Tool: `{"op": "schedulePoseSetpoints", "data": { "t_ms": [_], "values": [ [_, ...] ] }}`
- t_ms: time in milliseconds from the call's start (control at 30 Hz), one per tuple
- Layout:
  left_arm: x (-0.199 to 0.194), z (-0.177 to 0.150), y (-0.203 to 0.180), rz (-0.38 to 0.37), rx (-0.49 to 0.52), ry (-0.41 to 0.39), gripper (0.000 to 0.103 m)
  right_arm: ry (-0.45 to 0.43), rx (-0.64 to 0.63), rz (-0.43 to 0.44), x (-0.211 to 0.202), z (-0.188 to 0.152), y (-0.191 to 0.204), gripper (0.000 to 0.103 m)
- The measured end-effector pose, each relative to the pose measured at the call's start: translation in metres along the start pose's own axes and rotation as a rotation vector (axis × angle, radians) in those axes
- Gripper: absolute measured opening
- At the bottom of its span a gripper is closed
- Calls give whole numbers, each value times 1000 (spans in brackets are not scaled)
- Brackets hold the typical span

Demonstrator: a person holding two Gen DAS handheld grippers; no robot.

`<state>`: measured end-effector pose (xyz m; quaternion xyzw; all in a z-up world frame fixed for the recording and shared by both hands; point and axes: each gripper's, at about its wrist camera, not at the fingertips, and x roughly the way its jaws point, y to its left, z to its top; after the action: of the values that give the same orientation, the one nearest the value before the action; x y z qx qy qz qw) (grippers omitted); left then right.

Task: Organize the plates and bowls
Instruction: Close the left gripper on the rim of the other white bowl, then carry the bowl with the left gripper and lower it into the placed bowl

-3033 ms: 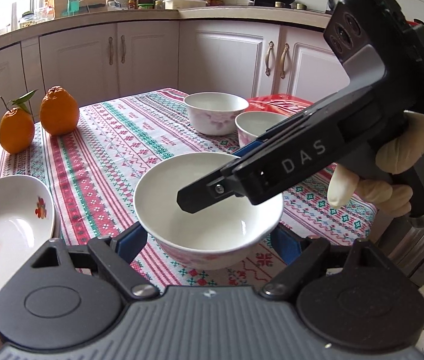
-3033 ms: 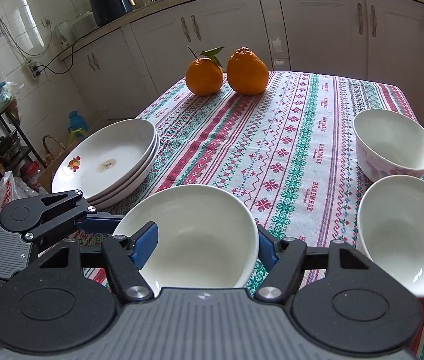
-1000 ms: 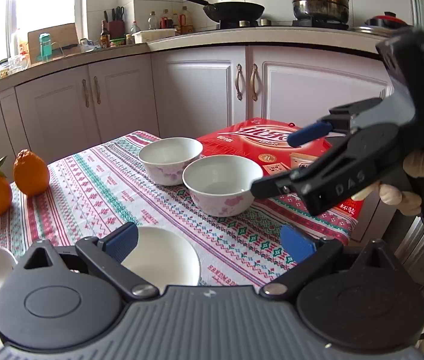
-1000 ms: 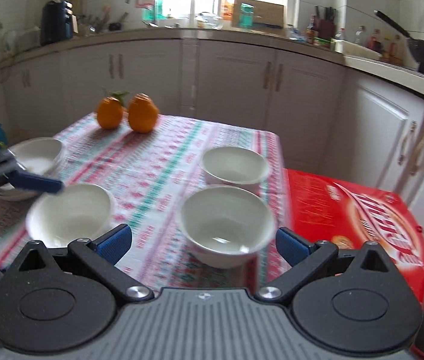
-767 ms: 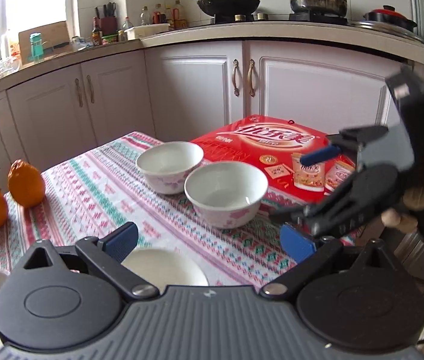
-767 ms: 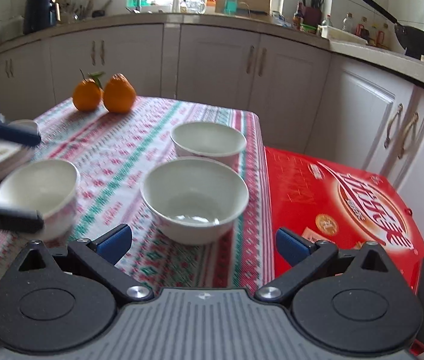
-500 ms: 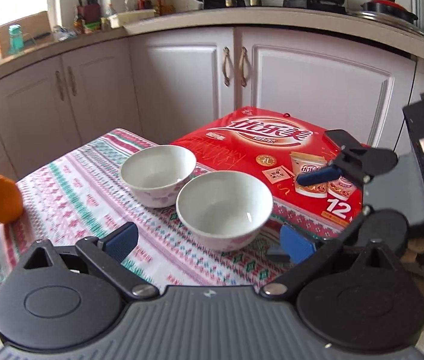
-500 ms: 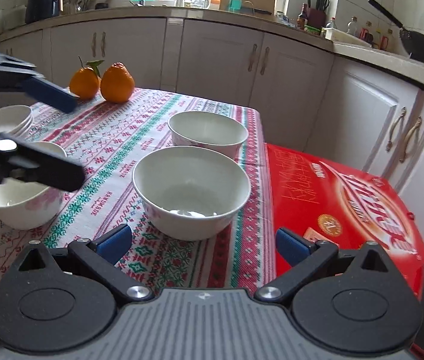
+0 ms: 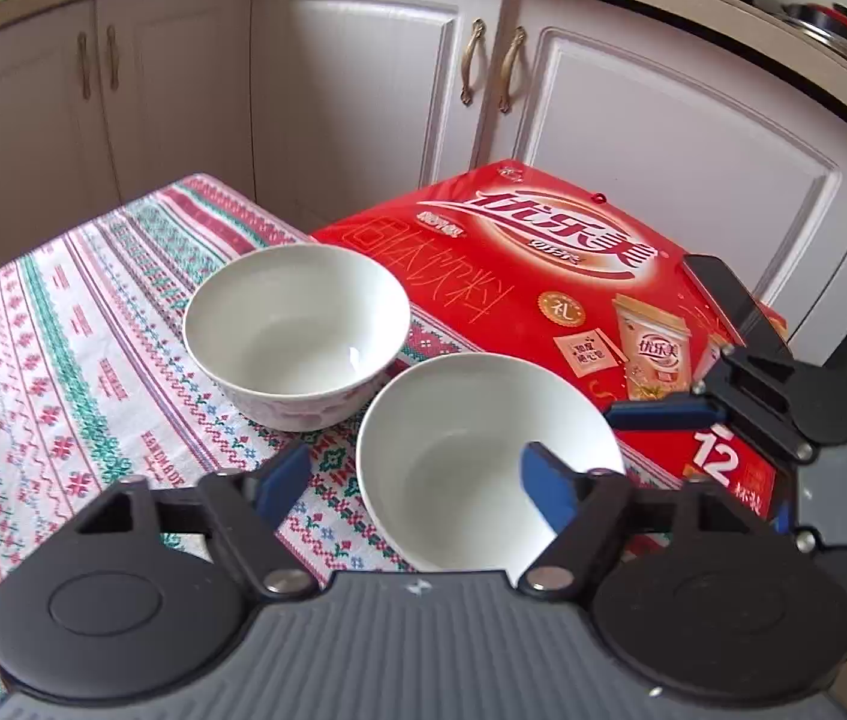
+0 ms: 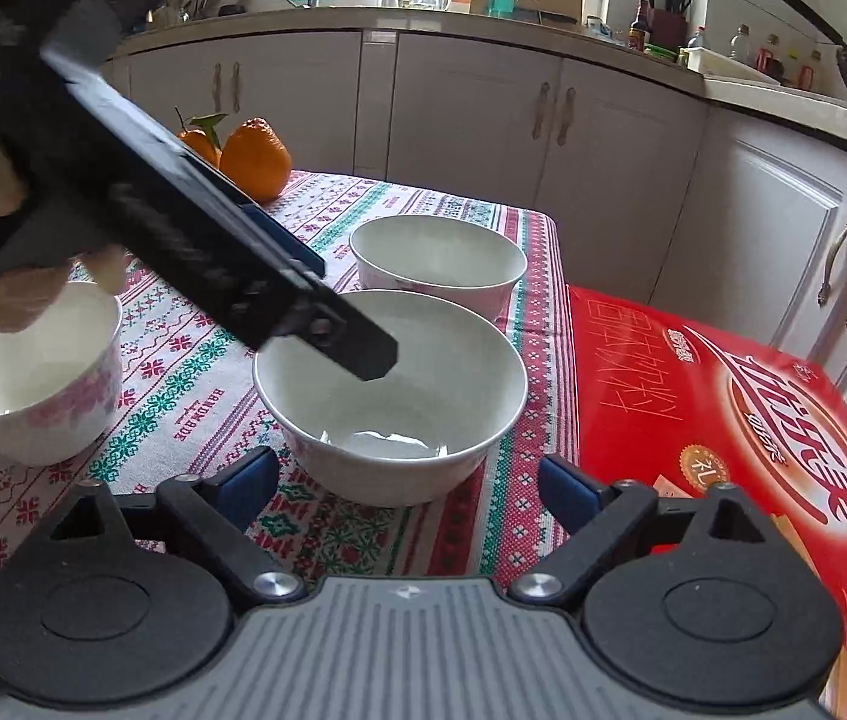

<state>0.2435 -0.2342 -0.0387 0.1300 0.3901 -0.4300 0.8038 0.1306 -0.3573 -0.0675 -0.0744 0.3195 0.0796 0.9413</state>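
Three white bowls stand on the patterned tablecloth (image 10: 183, 372), all empty. The near bowl (image 10: 390, 396) sits just beside the red carton (image 10: 723, 396), with the far bowl (image 10: 438, 264) close behind it; whether the two touch I cannot tell. The third bowl (image 10: 33, 384), with pink flowers on its wall, stands apart at the left of the right wrist view.

The left gripper (image 9: 417, 474) reaches over the near bowl's rim, one blue pad inside the bowl and the other outside it; its jaws are closing, and I cannot tell whether the pads press on the wall. The right gripper (image 10: 408, 480) faces the same bowl from its own side, jaws closing with the bowl just ahead of the pads, not yet between them.

Woven into the cloth is the word "HANDMADE". The carton bears large Chinese characters, a printed cup and the figure "12".

Two oranges (image 10: 243, 150) sit at the far edge of the table.
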Motion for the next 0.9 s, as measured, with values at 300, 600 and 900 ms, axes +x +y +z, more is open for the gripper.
{"op": "schedulePoseSetpoints", "data": {
  "t_ms": [300,600,900],
  "values": [
    [16,6,6,-19,-5,40,57,1,-26,30,2,2,-1,83],
    [23,8,6,-52,0,54,55,-8,-41,36,2,5,0,82],
    [22,8,2,-60,6,59,50,-4,-33,34,0,5,1,82]
  ]
}}
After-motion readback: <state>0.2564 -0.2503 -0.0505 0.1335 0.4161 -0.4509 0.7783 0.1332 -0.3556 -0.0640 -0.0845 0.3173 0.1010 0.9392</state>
